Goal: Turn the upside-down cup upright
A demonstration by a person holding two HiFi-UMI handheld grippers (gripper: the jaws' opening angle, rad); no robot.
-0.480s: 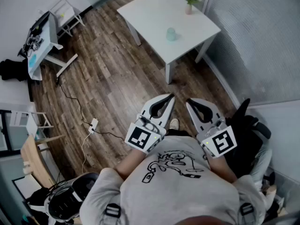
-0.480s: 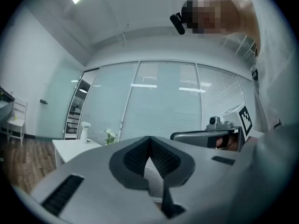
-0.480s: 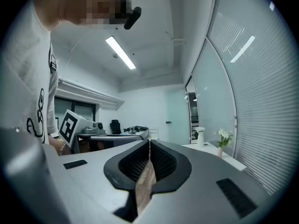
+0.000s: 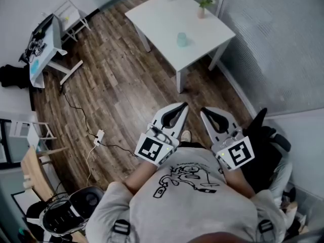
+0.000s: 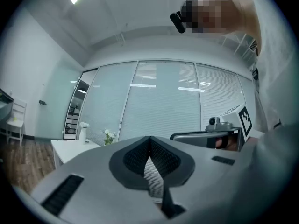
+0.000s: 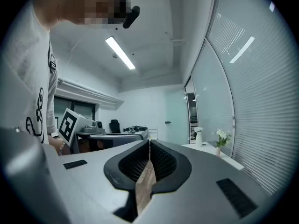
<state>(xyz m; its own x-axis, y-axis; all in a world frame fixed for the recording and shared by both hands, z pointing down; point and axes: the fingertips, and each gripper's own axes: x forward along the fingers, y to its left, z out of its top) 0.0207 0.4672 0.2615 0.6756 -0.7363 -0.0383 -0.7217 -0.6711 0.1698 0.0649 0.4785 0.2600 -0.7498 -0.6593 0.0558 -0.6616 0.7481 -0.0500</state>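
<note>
Cup [image 4: 182, 39], small, pale teal, on white table [image 4: 158, 15]

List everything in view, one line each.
floor: one, brown wood, throughout
table: one, white, upper middle of head view
cup: one, pale blue-green, on the table
vase of flowers: one, pinkish with white blooms, table's far edge
desk: one, white, at the left
power strip: one, white, on the floor, cabled
left tongs: one, white and black, shut, empty, before the person's chest
right tongs: one, white and black, shut, empty, beside the left
</note>
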